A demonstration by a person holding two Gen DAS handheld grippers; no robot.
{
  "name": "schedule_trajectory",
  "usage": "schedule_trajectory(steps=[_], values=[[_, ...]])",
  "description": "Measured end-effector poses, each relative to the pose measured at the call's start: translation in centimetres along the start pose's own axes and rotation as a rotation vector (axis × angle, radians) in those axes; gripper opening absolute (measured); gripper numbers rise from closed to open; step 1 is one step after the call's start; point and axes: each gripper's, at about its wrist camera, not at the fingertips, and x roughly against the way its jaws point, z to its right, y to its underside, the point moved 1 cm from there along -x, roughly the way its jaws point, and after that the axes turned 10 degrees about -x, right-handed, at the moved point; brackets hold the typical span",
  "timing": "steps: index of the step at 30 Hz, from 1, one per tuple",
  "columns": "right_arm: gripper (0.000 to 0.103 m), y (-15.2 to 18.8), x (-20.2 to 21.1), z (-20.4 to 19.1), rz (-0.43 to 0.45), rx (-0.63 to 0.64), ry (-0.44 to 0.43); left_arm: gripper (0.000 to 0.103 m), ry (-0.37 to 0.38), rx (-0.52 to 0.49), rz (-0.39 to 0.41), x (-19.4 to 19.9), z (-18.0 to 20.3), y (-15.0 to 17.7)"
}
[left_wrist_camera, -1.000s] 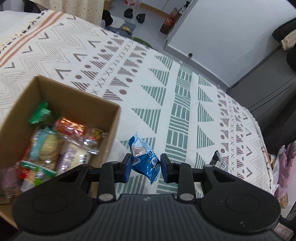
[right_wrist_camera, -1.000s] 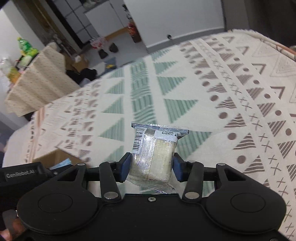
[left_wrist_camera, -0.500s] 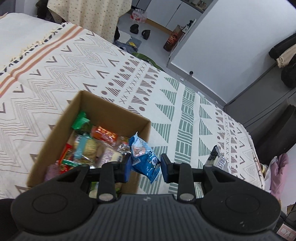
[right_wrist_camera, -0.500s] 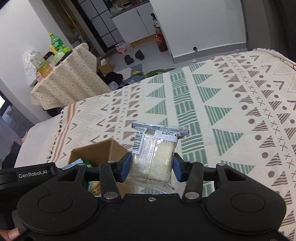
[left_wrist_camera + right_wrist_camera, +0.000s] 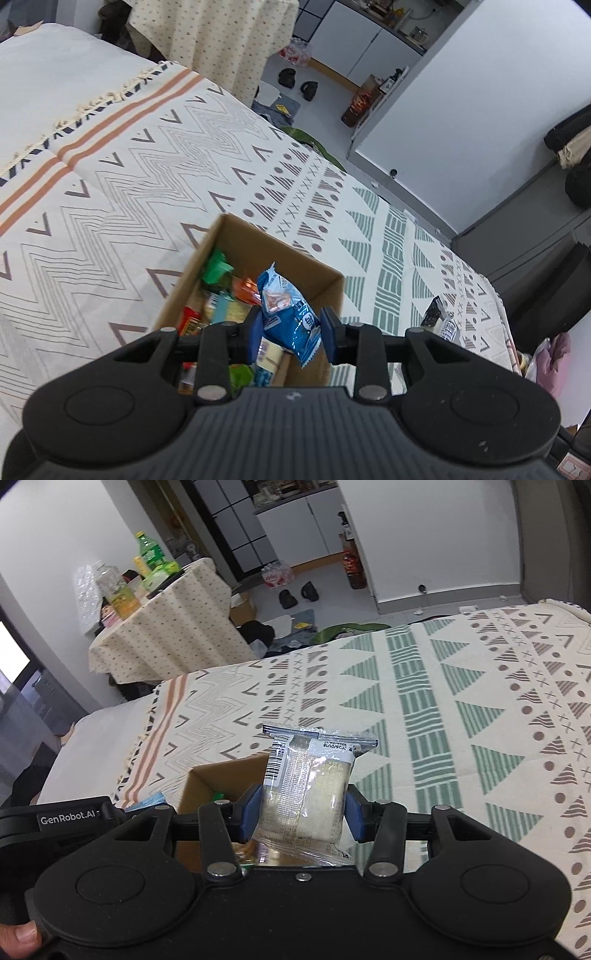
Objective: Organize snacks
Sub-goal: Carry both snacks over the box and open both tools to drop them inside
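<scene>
Pinching blue foil snack packet (image 5: 290, 314), left gripper (image 5: 291, 334) jaws narrowed onto its sides, above open brown cardboard box (image 5: 258, 240) of mixed snacks on patterned bedspread (image 5: 110, 192). Right gripper (image 5: 301, 818) jaws clamp clear-wrapped pale cake bar (image 5: 308, 794) over box edge (image 5: 221, 771).

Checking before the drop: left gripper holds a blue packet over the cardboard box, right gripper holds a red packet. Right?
Not quite. The right gripper holds a clear packet with a pale cake inside, as the right wrist view shows. The left gripper does hold the blue packet over the cardboard box.
</scene>
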Motion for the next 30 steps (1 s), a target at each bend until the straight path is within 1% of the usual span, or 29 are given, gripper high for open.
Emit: schedule_trajectory(steps=[8, 12, 13, 15, 17, 18, 21, 25, 27, 30], values=[[0.046, 0.6, -1.0, -2.6, -0.028, 0.028, -0.027, 0.032, 0.008, 0.025, -0.002, 0.2, -2.2, -0.6], [0.046, 0.8, -1.3, -3.3, -0.036, 0.036, -0.027, 0.033, 0.049, 0.035, -0.004, -0.2, -2.5, -0.8], [0.046, 0.8, -1.4, -3.5, -0.037, 0.038, -0.028, 0.034, 0.052, 0.04, 0.002, -0.2, -2.5, -0.9], [0.046, 0.9, -1.6, -3.7, -0.041, 0.04, -0.029, 0.041, 0.056, 0.05, -0.001, -0.4, -2.8, -1.2], [0.046, 1.0, -1.9, -3.9, -0.05, 0.04, -0.031, 0.052, 0.059, 0.067, -0.012, -0.6, -3.2, -1.5], [0.046, 1.0, -2.0, -4.1, -0.055, 0.039, -0.032, 0.054, 0.056, 0.074, -0.011, -0.5, -3.5, -1.5], [0.046, 1.3, -2.5, -4.4, -0.071, 0.038, -0.035, 0.057, 0.03, 0.076, -0.004, -0.2, -4.3, -1.8], [0.046, 1.5, -2.9, -5.0, -0.089, 0.04, -0.043, 0.059, 0.016, 0.089, -0.003, 0.1, -5.4, -1.9], [0.046, 1.5, -3.0, -5.2, -0.096, 0.042, -0.05, 0.064, 0.006, 0.094, -0.003, 0.3, -5.8, -1.9], [0.048, 1.5, -3.1, -5.6, -0.105, 0.039, -0.069, 0.068, -0.01, 0.092, -0.003, 0.6, -6.2, -1.8]])
